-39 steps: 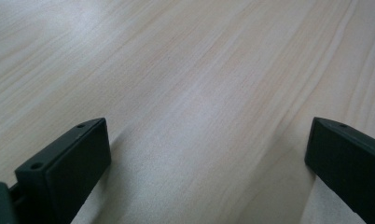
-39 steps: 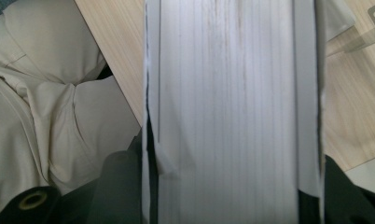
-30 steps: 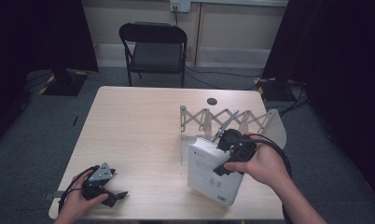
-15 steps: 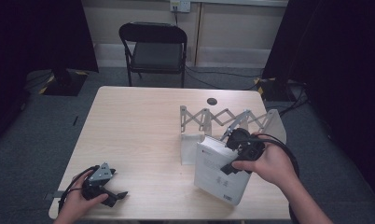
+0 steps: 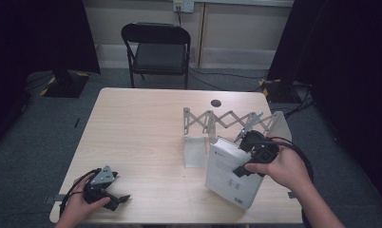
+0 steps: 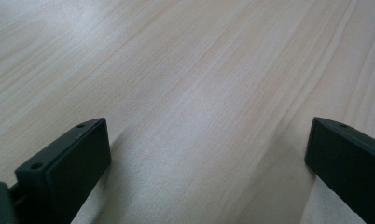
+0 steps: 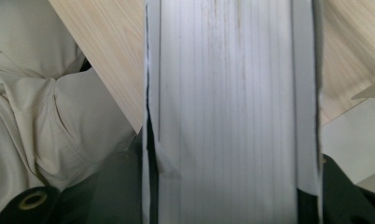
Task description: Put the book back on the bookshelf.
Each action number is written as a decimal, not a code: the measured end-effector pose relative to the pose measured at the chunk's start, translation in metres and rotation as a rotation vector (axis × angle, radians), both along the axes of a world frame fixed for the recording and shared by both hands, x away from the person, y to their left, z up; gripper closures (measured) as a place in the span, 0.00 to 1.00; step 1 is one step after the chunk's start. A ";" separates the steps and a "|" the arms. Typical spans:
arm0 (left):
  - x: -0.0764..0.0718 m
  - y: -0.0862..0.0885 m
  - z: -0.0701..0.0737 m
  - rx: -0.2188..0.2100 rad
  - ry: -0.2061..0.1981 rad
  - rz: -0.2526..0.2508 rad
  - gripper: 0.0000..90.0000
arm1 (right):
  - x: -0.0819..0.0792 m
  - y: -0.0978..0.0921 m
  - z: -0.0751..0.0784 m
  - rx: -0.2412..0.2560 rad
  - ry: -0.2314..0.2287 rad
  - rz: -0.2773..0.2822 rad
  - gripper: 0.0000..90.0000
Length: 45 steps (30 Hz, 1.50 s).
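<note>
Gripping a white book [image 5: 232, 173] tilted above the table [image 5: 146, 142] beside the accordion rack [image 5: 227, 121], the right gripper [image 5: 250, 161] should stay clamped and level while the left gripper [image 5: 117, 198] rests open.

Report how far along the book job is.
Done: the right gripper has the white book clamped by its page edge, tilted over the table. In hand: carrying it beside the accordion rack. Left: no book stands in the rack yet; the left gripper rests open.
</note>
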<state>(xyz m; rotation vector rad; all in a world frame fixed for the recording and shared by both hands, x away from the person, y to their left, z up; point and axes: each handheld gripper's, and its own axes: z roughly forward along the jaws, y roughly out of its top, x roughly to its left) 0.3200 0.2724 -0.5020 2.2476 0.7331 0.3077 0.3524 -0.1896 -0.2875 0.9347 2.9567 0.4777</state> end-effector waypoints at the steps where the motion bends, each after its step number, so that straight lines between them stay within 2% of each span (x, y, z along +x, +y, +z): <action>1: 0.000 0.000 0.000 -0.002 0.002 -0.001 0.00 | 0.000 -0.001 0.000 -0.001 -0.003 0.002 0.58; 16: 0.000 0.000 0.000 -0.005 0.005 -0.001 0.00 | 0.001 -0.024 0.000 -0.012 0.001 -0.058 0.58; 45: 0.000 0.000 0.000 0.002 0.003 -0.003 0.00 | 0.002 -0.056 0.000 -0.031 0.009 -0.134 0.59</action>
